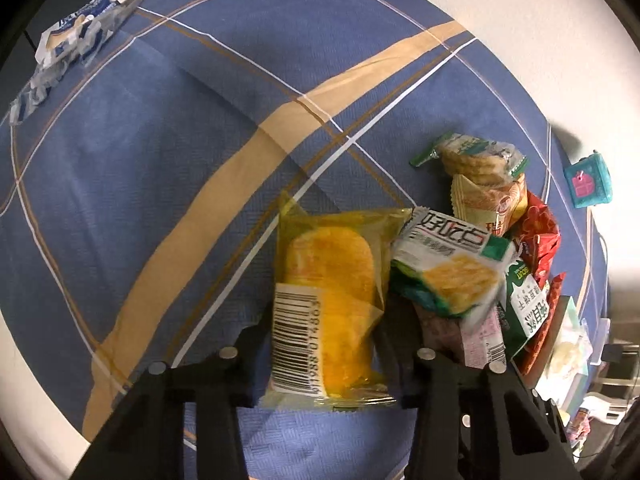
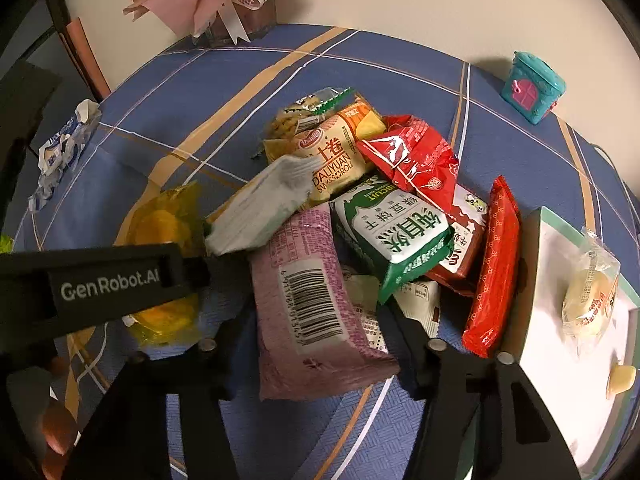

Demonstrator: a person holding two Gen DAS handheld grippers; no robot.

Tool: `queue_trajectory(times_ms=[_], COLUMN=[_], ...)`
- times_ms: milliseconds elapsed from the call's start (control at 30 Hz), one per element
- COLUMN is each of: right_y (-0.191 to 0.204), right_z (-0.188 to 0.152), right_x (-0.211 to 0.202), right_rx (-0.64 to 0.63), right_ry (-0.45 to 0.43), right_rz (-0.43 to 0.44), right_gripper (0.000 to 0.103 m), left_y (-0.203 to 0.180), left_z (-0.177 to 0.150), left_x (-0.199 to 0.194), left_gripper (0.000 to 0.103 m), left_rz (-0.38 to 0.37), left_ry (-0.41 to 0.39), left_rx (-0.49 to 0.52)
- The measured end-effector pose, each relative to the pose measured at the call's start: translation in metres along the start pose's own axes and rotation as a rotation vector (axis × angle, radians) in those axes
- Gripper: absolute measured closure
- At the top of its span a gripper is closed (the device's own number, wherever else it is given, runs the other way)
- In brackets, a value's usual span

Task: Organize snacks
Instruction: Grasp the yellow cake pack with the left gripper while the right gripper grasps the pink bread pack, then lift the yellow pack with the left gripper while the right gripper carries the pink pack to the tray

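A pile of wrapped snacks lies on a blue plaid tablecloth (image 1: 160,160). My left gripper (image 1: 326,344) has its jaws on both sides of a clear yellow packet (image 1: 328,304) holding an orange cake; the packet rests on the cloth at the pile's left edge. It also shows in the right wrist view (image 2: 164,220), partly behind the left gripper body (image 2: 100,280). My right gripper (image 2: 320,344) straddles a pink packet (image 2: 312,300) with a barcode at the pile's near edge. A green and white biscuit packet (image 2: 394,236) and red packets (image 2: 408,156) lie just beyond.
A white box with a mint rim (image 2: 560,300) at the right holds a pale wrapped bun (image 2: 588,296). A teal toy house (image 2: 534,86) stands at the far right. A pink-bowed gift box (image 2: 236,12) stands at the back. A blue and white wrapper (image 1: 76,28) lies far left.
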State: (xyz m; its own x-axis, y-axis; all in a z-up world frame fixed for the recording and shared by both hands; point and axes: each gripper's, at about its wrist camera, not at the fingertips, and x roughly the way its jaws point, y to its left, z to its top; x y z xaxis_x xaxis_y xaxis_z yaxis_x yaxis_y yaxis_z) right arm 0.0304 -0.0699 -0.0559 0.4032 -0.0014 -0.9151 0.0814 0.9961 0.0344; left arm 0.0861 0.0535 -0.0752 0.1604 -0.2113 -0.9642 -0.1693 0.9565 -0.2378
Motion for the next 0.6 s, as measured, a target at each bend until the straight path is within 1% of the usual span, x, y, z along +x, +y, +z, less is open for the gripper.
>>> queue_trajectory(times_ms=[267,400,600], right_y=[0.001,0.000,-0.003], right_z=[-0.003,-0.006,-0.005], right_x=[-0.012,-0.027,-0.051], right_rx=[-0.017,-0.017,-0.019], right_ry=[-0.007,-0.029,-0.071], right_rz=[0.030,0.058,0.056], right_gripper=[0.053,0.057,0.061], left_y=[0.002,0.002,-0.001], left_z=[-0.003,-0.006,-0.011], left_x=[-0.021,-0.039,-0.065], left_gripper=[0.059,0.059,0.059], left_rz=[-0.035,-0.046,-0.061], left_ry=[-0.036,-0.073,-0.116], left_rx=[-0.004,-0.004,0.005])
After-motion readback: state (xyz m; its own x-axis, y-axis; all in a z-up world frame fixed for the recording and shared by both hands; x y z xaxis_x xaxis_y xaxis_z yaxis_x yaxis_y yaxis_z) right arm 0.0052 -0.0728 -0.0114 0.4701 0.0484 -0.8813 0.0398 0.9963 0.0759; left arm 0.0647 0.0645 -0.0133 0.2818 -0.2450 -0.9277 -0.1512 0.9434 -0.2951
